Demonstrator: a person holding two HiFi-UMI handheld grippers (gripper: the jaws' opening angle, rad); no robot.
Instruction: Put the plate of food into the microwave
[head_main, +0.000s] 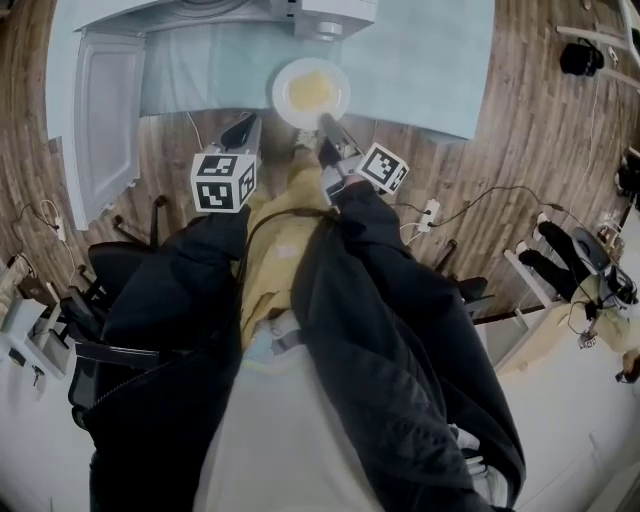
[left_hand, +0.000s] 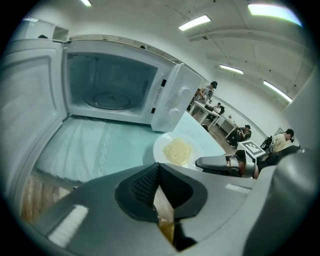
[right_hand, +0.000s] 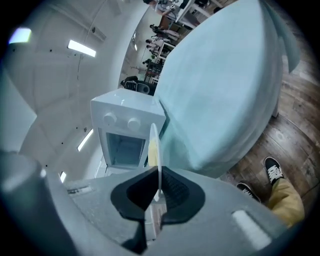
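Carrying yellow noodles (head_main: 312, 92), the white plate (head_main: 282, 96) is round.

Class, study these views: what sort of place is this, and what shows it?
Probably a shared lab or workroom, not a home kitchen: the white box microwave stands on a pale blue cloth-covered table, people work at desks behind, and long strip ceiling lights run overhead.
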